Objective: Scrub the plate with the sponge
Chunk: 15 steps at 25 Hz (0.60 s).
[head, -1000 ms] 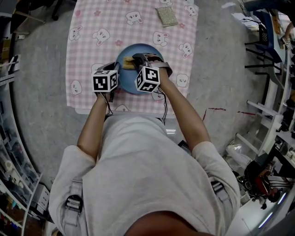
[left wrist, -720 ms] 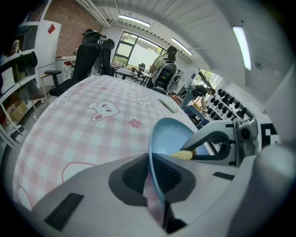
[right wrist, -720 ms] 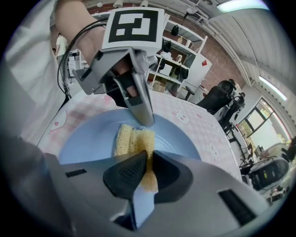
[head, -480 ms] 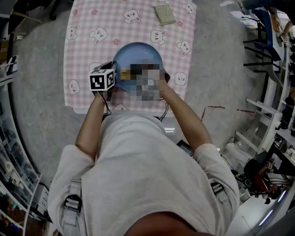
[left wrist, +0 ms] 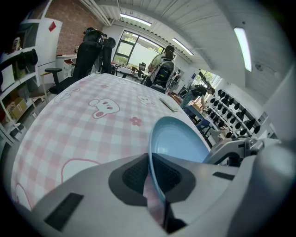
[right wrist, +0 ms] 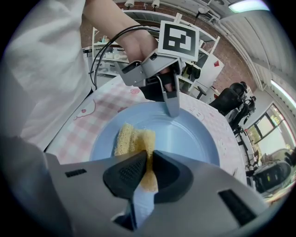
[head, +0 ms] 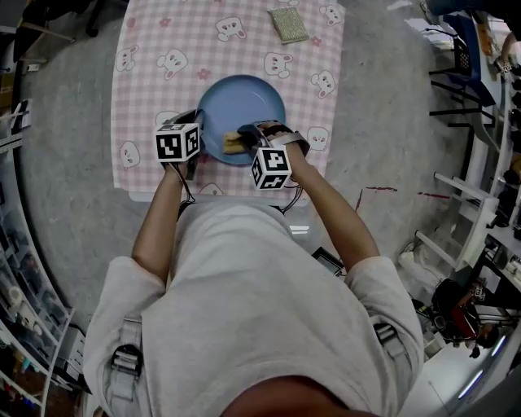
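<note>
- the plate (head: pixel 244 102) sits on the pink checked cloth (head: pixel 155 57), close to the near edge of the counter (head: pixel 151 195), with open cloth on its far and left sides.
- left gripper (left wrist: pixel 150 159): the fingers are clamped on the plate's left rim.
- right gripper (right wrist: pixel 147 162): the fingers are clamped on the yellow sponge (right wrist: pixel 132 139), which rests on the plate's near part.
- 1 scrub pad (head: pixel 290 25) lies by the cloth's far edge, well apart from the plate.
- only the right gripper view shows the sponge folded between the pads; the head view shows just a small yellow patch.
</note>
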Motion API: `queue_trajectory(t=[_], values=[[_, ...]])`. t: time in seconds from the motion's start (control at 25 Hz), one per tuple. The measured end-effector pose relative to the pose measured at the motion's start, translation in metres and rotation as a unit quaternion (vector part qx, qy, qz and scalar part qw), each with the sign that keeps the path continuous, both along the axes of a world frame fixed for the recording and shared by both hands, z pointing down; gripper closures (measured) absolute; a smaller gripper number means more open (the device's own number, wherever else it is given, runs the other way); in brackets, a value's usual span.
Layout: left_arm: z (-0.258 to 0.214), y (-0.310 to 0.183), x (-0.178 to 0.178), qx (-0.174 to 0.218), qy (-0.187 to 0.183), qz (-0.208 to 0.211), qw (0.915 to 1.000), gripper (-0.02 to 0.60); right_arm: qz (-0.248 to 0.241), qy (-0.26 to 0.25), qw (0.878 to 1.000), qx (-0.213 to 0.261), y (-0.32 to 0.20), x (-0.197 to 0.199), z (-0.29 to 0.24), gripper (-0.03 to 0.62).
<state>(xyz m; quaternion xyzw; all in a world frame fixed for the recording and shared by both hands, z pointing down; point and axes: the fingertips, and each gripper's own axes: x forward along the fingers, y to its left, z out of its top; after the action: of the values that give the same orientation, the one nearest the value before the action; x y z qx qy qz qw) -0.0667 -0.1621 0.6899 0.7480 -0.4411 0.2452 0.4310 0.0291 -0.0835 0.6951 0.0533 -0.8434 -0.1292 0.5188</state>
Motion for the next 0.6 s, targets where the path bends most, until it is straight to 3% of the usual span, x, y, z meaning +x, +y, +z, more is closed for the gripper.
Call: queue_trajectory(t=[0.6], values=[[0.0,0.003,0.0,-0.001,0.004,-0.004,1.0,0.548,0.097,0.024,0.995,-0.005,-0.029,0.056,0.006,0.549]])
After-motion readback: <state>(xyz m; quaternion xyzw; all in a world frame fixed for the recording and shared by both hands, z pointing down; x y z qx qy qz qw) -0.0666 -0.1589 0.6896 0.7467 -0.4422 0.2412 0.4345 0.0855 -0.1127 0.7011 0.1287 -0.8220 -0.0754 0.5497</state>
